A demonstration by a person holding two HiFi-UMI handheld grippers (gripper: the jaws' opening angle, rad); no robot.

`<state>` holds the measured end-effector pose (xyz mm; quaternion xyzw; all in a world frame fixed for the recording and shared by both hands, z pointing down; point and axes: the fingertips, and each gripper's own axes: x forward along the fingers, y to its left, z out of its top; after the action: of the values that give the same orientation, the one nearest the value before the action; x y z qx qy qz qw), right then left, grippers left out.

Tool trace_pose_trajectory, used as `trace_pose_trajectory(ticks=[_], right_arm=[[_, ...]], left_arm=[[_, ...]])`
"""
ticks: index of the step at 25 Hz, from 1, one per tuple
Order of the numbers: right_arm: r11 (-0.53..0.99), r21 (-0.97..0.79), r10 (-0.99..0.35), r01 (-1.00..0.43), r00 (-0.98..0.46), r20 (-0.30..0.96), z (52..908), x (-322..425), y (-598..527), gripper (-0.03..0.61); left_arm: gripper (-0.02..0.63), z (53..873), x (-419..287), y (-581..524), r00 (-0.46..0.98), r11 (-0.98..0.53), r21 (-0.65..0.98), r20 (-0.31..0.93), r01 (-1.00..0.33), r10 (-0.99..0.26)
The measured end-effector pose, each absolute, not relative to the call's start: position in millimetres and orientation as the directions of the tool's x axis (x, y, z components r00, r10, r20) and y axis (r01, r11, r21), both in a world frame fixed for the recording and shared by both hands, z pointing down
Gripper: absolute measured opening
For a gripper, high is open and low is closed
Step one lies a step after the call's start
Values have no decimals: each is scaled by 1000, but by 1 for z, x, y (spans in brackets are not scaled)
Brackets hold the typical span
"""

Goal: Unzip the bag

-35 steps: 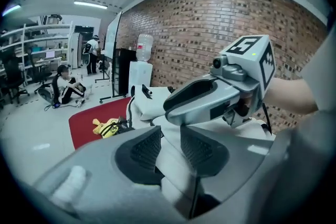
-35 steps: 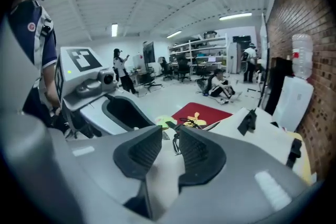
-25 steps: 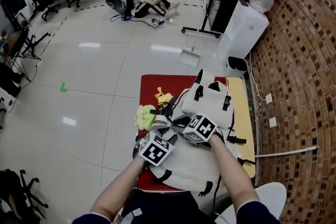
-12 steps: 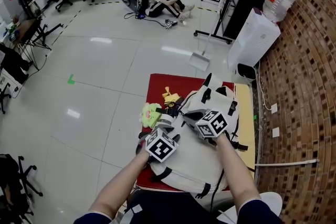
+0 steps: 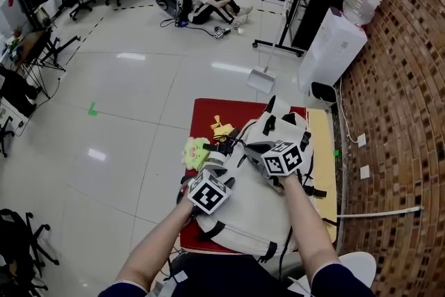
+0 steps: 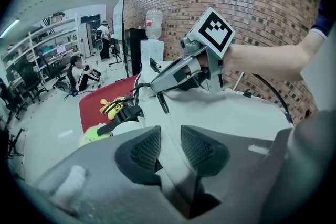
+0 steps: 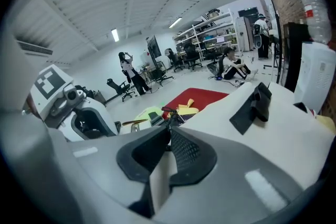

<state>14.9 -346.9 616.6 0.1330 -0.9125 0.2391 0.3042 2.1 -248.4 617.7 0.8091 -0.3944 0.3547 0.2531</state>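
Brace bag (image 5: 254, 215) at 6 o'clock with left gripper (image 6: 170, 136), jaws spread, just closing round a fold; draw right gripper (image 7: 169, 131), just eased but pinching pull (image 6: 163, 104), steadily toward 1 o'clock.

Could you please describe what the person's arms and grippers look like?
The left gripper and the right gripper are both light grey plastic, with black ribbed pads. Each carries a white cube printed with black square markers. The arms are bare below short dark blue sleeves.
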Motion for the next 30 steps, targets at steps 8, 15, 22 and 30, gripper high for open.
trace_pose_trajectory(ticks=[8,15,22,30], right_arm=[[866,-354,-97,-353,-813,574,594,14,-341,28],[852,-401,-65,-337,-828,557,594,17,-335,28],[724,-531,-117,-440,-837,534,606,25,-351,34],[652,-571,-142,-499,-820,554,612,36,-356,43]], left_arm=[[132,586,15,-280,457,-576,110,734,-810,-502],[115,622,35,-306,400,-607,81,819,-791,-411],[60,616,28,-308,411,-597,77,794,-798,-447],[55,614,28,-306,448,-592,118,774,-797,-448]])
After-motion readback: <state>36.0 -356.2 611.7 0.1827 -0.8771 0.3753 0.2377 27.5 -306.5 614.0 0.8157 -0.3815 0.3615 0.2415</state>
